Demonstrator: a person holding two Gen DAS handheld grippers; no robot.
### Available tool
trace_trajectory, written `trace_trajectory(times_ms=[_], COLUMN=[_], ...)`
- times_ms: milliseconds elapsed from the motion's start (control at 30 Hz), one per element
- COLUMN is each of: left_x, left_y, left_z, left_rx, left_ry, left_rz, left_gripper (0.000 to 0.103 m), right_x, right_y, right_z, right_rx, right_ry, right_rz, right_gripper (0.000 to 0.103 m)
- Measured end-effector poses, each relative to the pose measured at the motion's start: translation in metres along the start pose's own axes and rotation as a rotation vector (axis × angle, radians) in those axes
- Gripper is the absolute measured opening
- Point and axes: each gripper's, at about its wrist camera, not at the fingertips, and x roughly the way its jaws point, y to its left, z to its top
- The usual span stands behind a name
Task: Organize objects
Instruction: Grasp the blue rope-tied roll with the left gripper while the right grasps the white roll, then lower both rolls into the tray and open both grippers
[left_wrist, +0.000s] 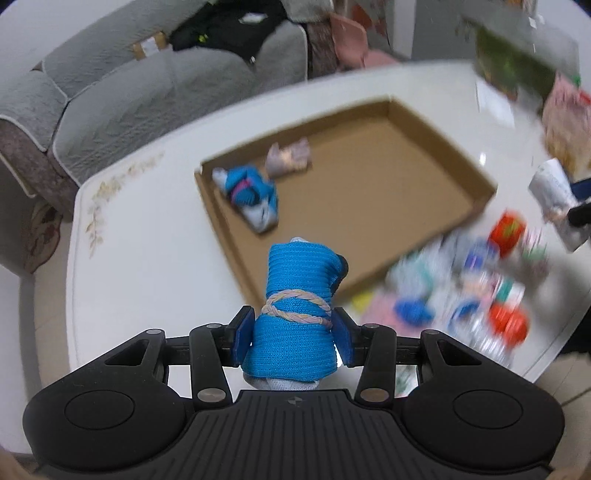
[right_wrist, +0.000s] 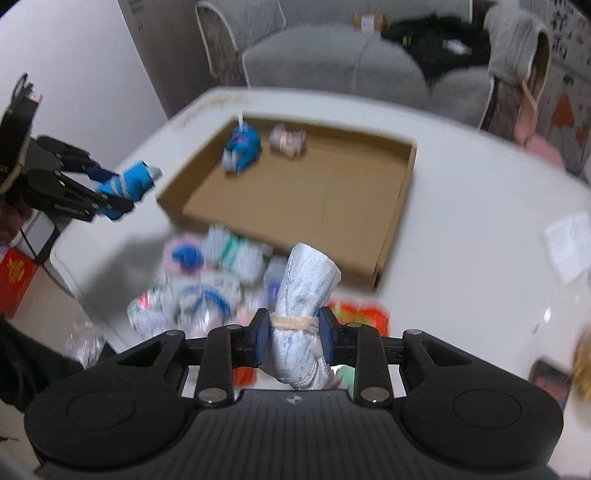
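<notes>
Rolled sock bundles are what both grippers carry, but the biggest thing in sight is the grey sofa (left_wrist: 155, 85) behind the white table (left_wrist: 147, 236), with a dark garment (left_wrist: 229, 33) lying on its seat. On the table sits a shallow cardboard tray (left_wrist: 369, 206), open at the top. Inside it, near its far corner, lie a blue and white sock bundle (left_wrist: 251, 197) and, just beside it, a pale pinkish bundle (left_wrist: 288, 157); the two are close, though I cannot tell whether they touch.

On the table just outside the tray's near wall spreads a heap of bundled socks (right_wrist: 207, 280) in white, blue, green and red. Motion blur smears it, so the single pieces are hard to separate; it may hold a dozen or so.

The left gripper (left_wrist: 293, 332) is clamped on a bright blue sock roll (left_wrist: 299, 291), bound around its middle by a twisted pastel band (left_wrist: 295, 308). The roll stands upright between the blue pads (left_wrist: 242, 334), its top over the tray's near edge as that camera sees it. From the right wrist view the same roll is held in the air to the left of the tray, clear of the table.

The right gripper (right_wrist: 295, 339) is clenched on a white sock roll with faint blue marks (right_wrist: 306, 295), tied by a beige band (right_wrist: 293, 323). This roll leans to the right and is lifted above the heap, short of the tray.
</notes>
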Motion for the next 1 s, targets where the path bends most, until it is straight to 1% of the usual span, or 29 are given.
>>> trace_trajectory(times_ms=[100, 200, 300, 400, 533, 600, 700, 833, 933, 1000], left_x=[-0.010, -0.012, -0.008, -0.005, 0.010, 0.022, 0.038, 0.054, 0.067, 0.079], left_y=[-0.007, -0.010, -0.016, -0.018, -0.015, -0.012, -0.007, 0.006, 0.011, 0.016], left_z=[0.023, 0.052, 0.083, 0.107, 0.130, 0.136, 0.136, 0.136, 0.133, 0.131], left_rx=[-0.010, -0.052, -0.021, -0.025, -0.029, -0.038, -0.028, -0.065, -0.041, -0.048], left_ry=[-0.050, -0.072, -0.104, -0.133, -0.154, -0.157, -0.133, -0.120, -0.117, -0.109], left_rz=[-0.028, -0.061, -0.064, -0.084, -0.088, -0.088, -0.073, -0.084, -0.064, -0.068], left_gripper=[0.052, 0.052, 0.052, 0.052, 0.052, 0.052, 0.052, 0.052, 0.052, 0.052], right_x=[-0.008, -0.020, -0.027, -0.028, -0.017, -0.008, 0.007, 0.026, 0.042, 0.060], right_y=[-0.001, -0.002, -0.005, -0.007, -0.007, -0.007, -0.009, -0.016, -0.019, -0.021], right_z=[0.020, 0.043, 0.070, 0.095, 0.115, 0.121, 0.128, 0.129, 0.132, 0.135], right_rx=[-0.022, -0.045, -0.069, -0.097, -0.111, -0.124, -0.134, -0.148, -0.149, -0.152], right_ry=[-0.023, -0.057, -0.081, -0.106, -0.112, -0.113, -0.106, -0.096, -0.083, -0.067], right_rz=[-0.039, -0.063, -0.093, -0.116, -0.137, -0.142, -0.141, -0.123, -0.110, -0.095], right_gripper=[0.026, 0.026, 0.026, 0.026, 0.026, 0.026, 0.026, 0.026, 0.026, 0.026])
